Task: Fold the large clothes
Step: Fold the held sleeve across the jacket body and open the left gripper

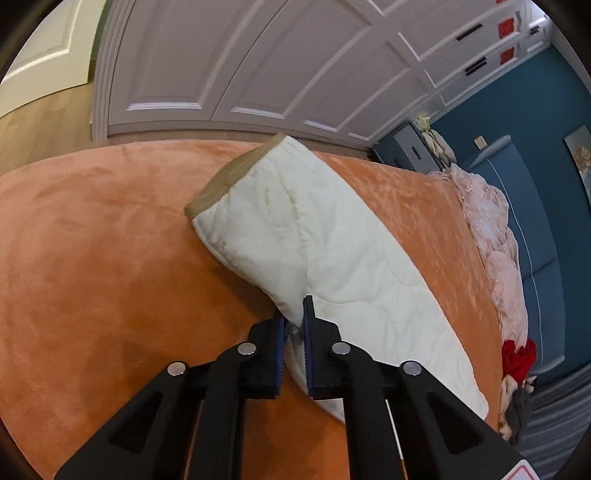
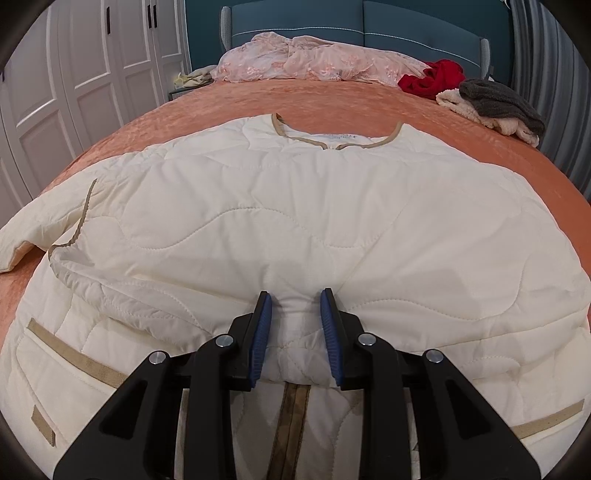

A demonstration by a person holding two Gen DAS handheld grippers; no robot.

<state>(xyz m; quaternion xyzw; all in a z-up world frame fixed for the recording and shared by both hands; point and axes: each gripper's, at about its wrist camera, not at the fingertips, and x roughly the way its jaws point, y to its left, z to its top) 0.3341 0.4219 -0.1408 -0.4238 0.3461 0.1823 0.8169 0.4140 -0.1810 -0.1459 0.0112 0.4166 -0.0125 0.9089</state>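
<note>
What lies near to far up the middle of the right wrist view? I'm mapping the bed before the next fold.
Right gripper, its jaws pinching a fold of the cream quilted jacket → the jacket's tan-trimmed neckline → bare orange bedspread → crumpled pink lace garment → blue padded headboard.

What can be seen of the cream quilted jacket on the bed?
The cream quilted jacket is padded, with wavy stitching and tan trim at neckline, cuff, pockets and front placket. It lies spread on the orange bedspread, neckline towards the headboard. The right hand-held gripper pinches a bunched fold near its middle. The left hand-held gripper is shut on a sleeve, whose tan cuff points away.
</note>
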